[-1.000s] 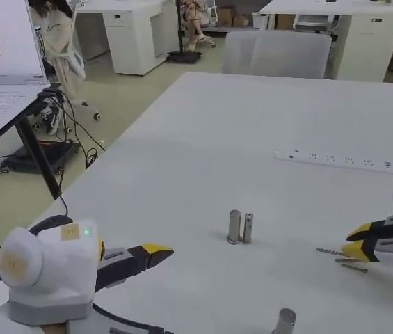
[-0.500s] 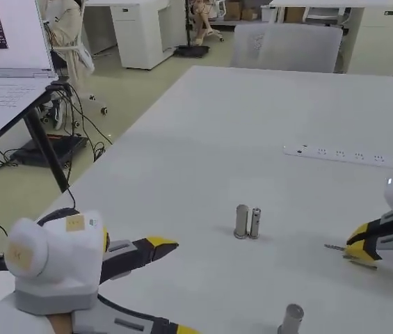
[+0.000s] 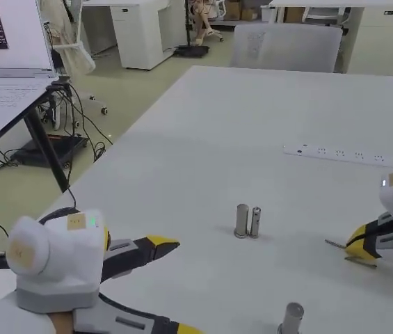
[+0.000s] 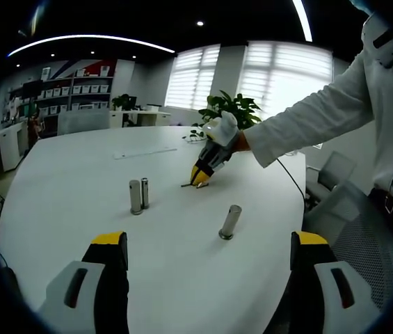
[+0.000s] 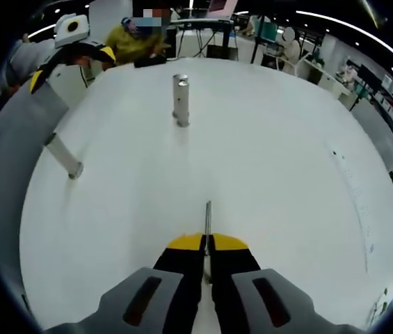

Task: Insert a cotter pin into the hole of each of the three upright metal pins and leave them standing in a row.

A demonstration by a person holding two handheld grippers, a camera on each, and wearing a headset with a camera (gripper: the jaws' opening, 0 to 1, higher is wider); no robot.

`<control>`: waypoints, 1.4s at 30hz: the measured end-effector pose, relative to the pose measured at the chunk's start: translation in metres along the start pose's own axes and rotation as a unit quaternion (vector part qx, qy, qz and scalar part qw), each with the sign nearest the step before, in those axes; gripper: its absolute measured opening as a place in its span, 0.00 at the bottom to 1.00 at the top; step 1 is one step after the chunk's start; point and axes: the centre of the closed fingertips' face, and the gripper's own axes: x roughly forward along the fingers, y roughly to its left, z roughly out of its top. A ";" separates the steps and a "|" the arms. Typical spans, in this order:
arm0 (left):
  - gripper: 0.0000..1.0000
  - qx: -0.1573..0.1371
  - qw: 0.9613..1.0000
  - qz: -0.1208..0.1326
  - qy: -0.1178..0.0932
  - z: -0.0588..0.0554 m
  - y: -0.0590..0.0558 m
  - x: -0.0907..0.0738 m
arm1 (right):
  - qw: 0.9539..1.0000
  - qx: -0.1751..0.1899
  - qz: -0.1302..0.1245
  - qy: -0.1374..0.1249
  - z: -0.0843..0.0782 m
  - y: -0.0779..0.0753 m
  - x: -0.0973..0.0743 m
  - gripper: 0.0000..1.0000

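A: How is the right hand-held gripper [image 5: 206, 242] set?

B: It is clamped on a cotter pin [image 5: 208, 217]. The free end is aimed at 12 o'clock, toward the two upright metal pins [image 5: 179, 97], likely so that it can be threaded straight in. The left hand-held gripper [image 4: 210, 240] is spread wide and empty, probably kept ready to steady a pin.

A: And the third metal pin [image 3: 292, 319]?

B: In the head view it is stood apart on the worktop [image 3: 252, 125], at 7 o'clock from the right one, and is cut off by the lower edge. The holes cannot be made out, and the cotter pin's head is hidden between the jaws.
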 end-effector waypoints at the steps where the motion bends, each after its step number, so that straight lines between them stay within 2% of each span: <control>1: 0.98 0.001 1.000 0.000 0.000 0.000 0.000 0.000 | 1.000 0.003 -0.002 -0.001 0.000 0.000 0.000 0.03; 6: 0.97 0.001 1.000 -0.004 0.001 0.001 -0.001 0.001 | 1.000 0.007 -0.010 -0.013 0.008 -0.006 -0.007 0.02; 18: 0.97 0.013 1.000 -0.009 -0.006 0.008 -0.006 0.002 | 0.999 0.020 -0.020 -0.028 0.020 -0.001 -0.025 0.02; 31: 0.96 0.028 0.999 -0.027 -0.018 0.019 -0.019 0.006 | 0.999 0.025 -0.008 -0.036 0.036 0.037 -0.060 0.01; 36: 0.95 0.033 0.998 -0.039 -0.022 0.022 -0.026 0.011 | 0.999 0.021 0.000 -0.038 0.043 0.056 -0.073 0.01; 42: 0.89 0.038 0.997 -0.059 -0.025 0.026 -0.036 0.016 | 0.999 0.015 0.013 -0.044 0.054 0.077 -0.084 0.01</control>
